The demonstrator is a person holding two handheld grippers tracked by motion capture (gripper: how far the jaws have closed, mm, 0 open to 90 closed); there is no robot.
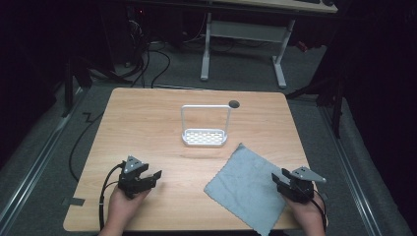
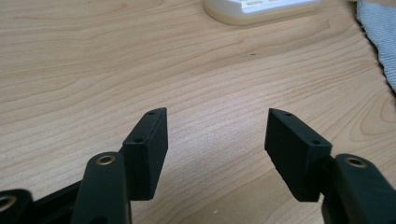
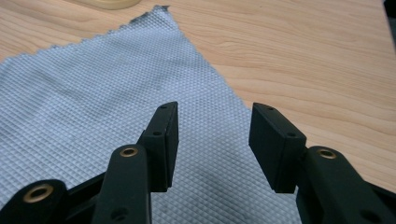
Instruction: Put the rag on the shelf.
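Note:
A grey cloth (image 1: 248, 186) lies flat on the wooden table (image 1: 147, 118) at the front right, one corner pointing toward a white rack (image 1: 205, 136) with a tall wire handle at the table's middle. My right gripper (image 1: 279, 183) stands open over the cloth's right edge; in the right gripper view its jaws (image 3: 212, 112) hang wide above the waffle-textured cloth (image 3: 93, 93), nothing between them. My left gripper (image 1: 152, 178) rests open at the front left over bare wood (image 2: 140, 60), jaws empty (image 2: 217, 116). The rack's base (image 2: 261, 8) and the cloth's edge (image 2: 380, 42) show ahead of it.
A small dark hole (image 1: 234, 103) sits near the table's far edge behind the rack. Beyond the table stand a white desk frame (image 1: 243, 44) and cables on the floor. Dark surroundings flank both sides.

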